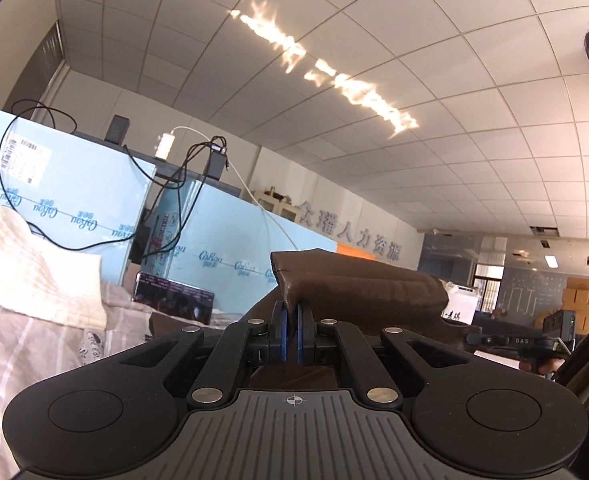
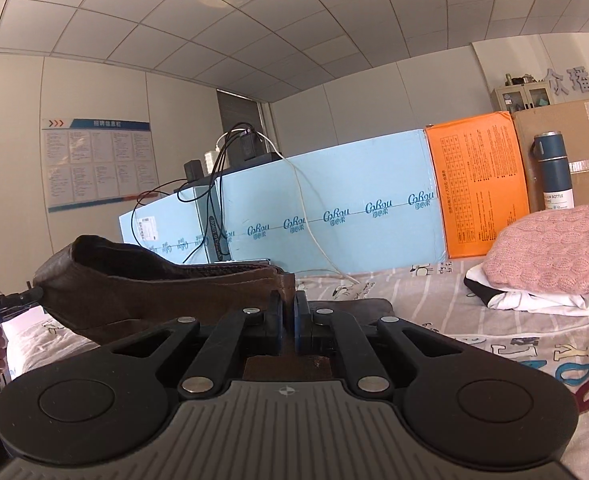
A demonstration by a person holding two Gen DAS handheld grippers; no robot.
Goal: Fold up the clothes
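A brown garment (image 1: pixel 358 288) hangs stretched between my two grippers above the bed. My left gripper (image 1: pixel 293 312) is shut on one corner of it, the fabric pinched between the blue pads. My right gripper (image 2: pixel 288 304) is shut on the other end of the brown garment (image 2: pixel 154 280). In the left wrist view the right gripper (image 1: pixel 534 342) shows at the far right, holding the cloth's far end. In the right wrist view the left gripper (image 2: pixel 2 304) shows at the far left edge. More brown cloth lies below both grippers.
A striped printed bedsheet (image 2: pixel 474 320) covers the bed. A pink knit sweater (image 2: pixel 554 248) lies on white clothes at the right. A cream knit garment (image 1: pixel 22 264) and a phone (image 1: pixel 172 296) lie at the left. Light blue boxes (image 2: pixel 334 200), cables, an orange box (image 2: pixel 482 188) and a blue bottle (image 2: pixel 552 172) stand behind.
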